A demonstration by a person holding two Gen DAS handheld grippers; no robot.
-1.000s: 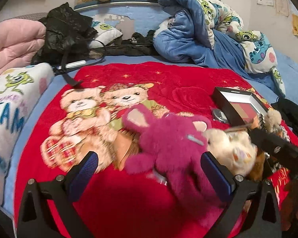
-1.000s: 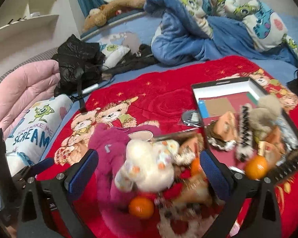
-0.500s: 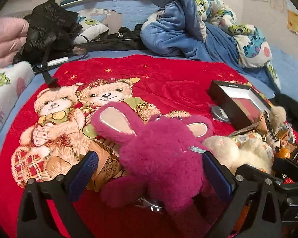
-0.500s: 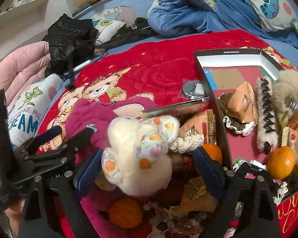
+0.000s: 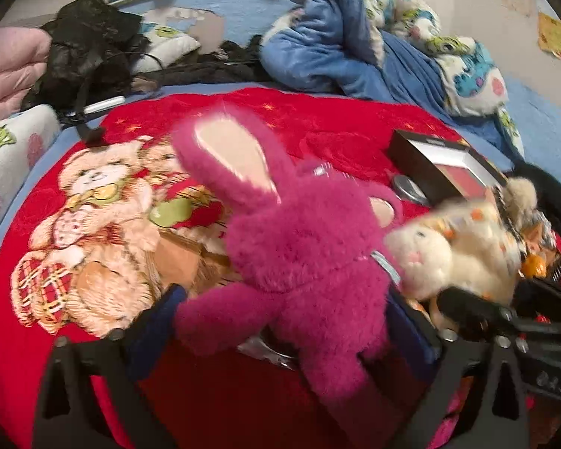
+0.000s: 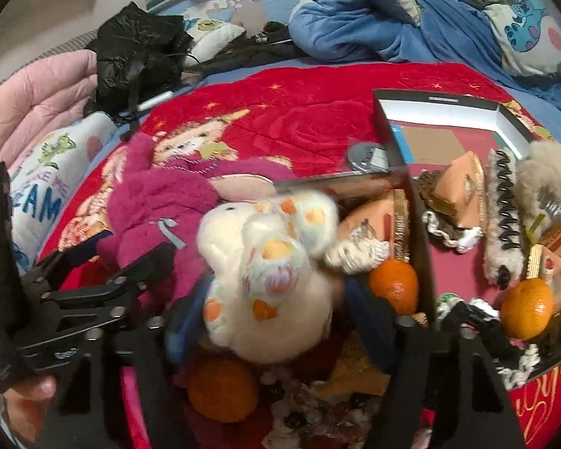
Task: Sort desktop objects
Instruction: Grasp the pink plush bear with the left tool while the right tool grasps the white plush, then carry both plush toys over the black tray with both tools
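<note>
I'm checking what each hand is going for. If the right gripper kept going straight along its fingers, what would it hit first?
The cream plush toy. It already sits between the right gripper's closing jaws, ahead of the orange and snack packet beyond it.

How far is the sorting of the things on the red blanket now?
Done: an orange, hair clips and snack packets lie in the black box. In hand: the left gripper jaws are closing around the magenta plush rabbit; the right gripper jaws close around the cream plush. Left: two oranges and beads outside the box.
</note>
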